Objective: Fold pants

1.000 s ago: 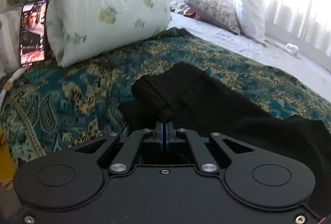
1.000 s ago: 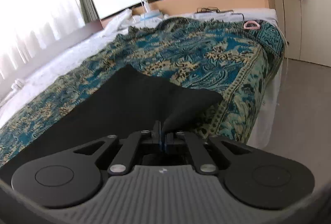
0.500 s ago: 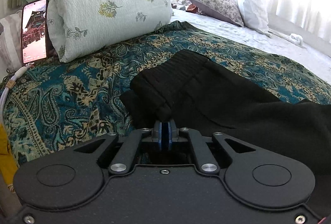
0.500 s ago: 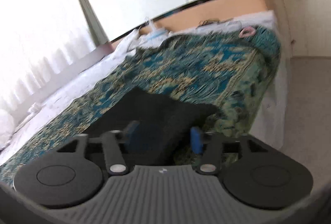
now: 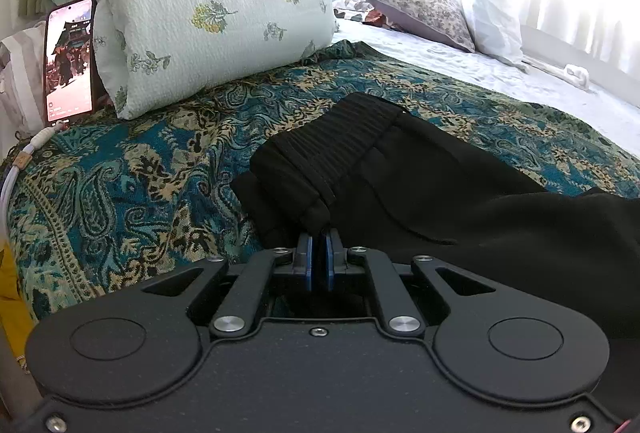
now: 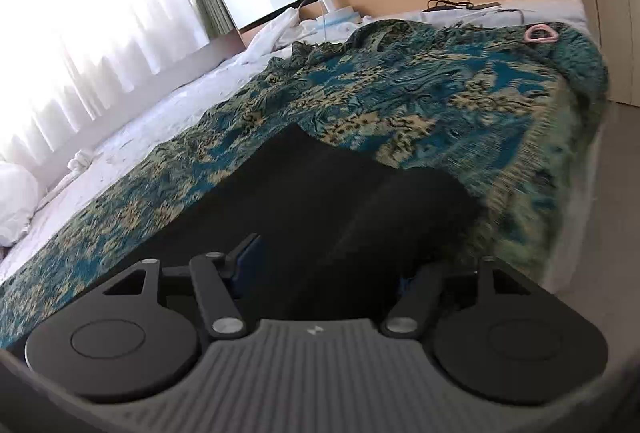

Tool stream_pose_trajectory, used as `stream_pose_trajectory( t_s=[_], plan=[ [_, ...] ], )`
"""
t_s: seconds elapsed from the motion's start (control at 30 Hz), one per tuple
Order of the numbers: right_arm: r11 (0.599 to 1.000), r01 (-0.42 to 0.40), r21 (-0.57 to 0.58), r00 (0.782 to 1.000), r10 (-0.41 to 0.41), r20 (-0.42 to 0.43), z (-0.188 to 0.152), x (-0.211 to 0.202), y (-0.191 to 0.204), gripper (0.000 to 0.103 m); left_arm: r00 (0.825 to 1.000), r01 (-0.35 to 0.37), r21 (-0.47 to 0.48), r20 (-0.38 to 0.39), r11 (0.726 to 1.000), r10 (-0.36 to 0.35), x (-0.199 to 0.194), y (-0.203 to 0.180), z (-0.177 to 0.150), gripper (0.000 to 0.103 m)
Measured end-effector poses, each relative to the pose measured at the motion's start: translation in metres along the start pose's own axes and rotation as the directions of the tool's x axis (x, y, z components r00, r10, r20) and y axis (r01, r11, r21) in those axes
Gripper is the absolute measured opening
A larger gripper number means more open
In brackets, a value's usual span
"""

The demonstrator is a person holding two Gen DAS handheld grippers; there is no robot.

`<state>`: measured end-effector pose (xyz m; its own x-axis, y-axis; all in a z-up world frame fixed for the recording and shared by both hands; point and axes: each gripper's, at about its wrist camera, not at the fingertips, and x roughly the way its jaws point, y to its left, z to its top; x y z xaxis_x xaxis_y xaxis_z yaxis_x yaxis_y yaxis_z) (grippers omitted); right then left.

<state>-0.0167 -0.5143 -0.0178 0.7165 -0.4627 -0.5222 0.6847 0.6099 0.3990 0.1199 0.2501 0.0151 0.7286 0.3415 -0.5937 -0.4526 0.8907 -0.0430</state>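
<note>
Black pants (image 5: pixel 440 193) lie on the teal paisley bedspread (image 5: pixel 140 173), ribbed waistband toward the pillows. My left gripper (image 5: pixel 318 257) sits low at the folded waistband corner. Its blue pads are almost together and the fabric runs into their tips. In the right wrist view the leg end of the pants (image 6: pixel 340 193) lies flat near the bed's corner. My right gripper (image 6: pixel 326 273) hovers over it with its jaws apart and closing. The black cloth lies between and under the fingers (image 6: pixel 248 261), and the pads do not press on it.
A big floral pillow (image 5: pixel 200 13) and a lit phone (image 5: pixel 70 61) leaning on it stand behind the waistband, with a white cable (image 5: pixel 24 161) at the left. More pillows (image 5: pixel 420 13) lie by the window. The bed's edge drops to the floor (image 6: pixel 608 233) on the right; a pink ring (image 6: pixel 540 33) lies far off.
My right gripper was shut on the pants' leg end, then opened; the cloth now lies flat. The left gripper stayed shut on the waistband, which has settled lower onto the bedspread.
</note>
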Motion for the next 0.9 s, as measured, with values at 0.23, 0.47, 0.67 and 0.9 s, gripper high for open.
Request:
stream_pose_trajectory(
  t_s=[0.23,0.47,0.67,0.9],
  plan=[
    [0.99,0.018,-0.139,0.995,-0.003,0.103,0.04,-0.016,0.028,0.01,1.0,-0.014,0.031,0.003,0.999,0.014,-0.009,-0.01,-0.001,0.009],
    [0.939,0.171,-0.3,0.982,-0.138,0.129,0.038,0.004,0.016,0.015,1.0,0.005,0.053,0.019,0.999,-0.006,-0.022,-0.016,-0.017,0.01],
    [0.96,0.236,-0.148,0.971,-0.229,0.064,0.026,0.018,-0.025,0.015,1.0,0.015,0.08,0.026,0.997,-0.017,-0.026,-0.014,-0.02,0.011],
    [0.934,0.355,-0.052,0.923,-0.341,0.178,0.043,-0.016,-0.009,0.071,0.994,-0.049,0.036,0.097,0.998,0.045,-0.05,-0.007,-0.015,0.033]
  ],
)
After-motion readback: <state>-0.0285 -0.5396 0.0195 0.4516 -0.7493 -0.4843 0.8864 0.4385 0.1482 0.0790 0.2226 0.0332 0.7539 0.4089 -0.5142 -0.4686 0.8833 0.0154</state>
